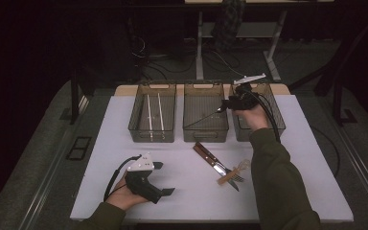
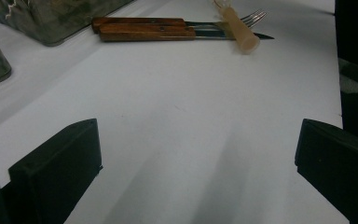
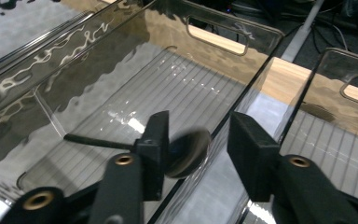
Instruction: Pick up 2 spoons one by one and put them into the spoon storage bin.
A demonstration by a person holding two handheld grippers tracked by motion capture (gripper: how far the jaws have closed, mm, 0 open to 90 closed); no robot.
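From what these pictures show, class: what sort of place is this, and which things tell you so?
Probably a lab or workshop set up for a cutlery-sorting trial, not a kitchen. A white table bears three clear bins in a row, cables trail over the floor behind, and a person works with handheld grippers.

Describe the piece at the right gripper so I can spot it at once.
On the white table, find the middle bin of three clear ones at the far edge. A spoon slants into it, its bowl between the right gripper's open fingers. It is all dark, unlike the white sticks in the left bin and the wooden-handled cutlery in front.
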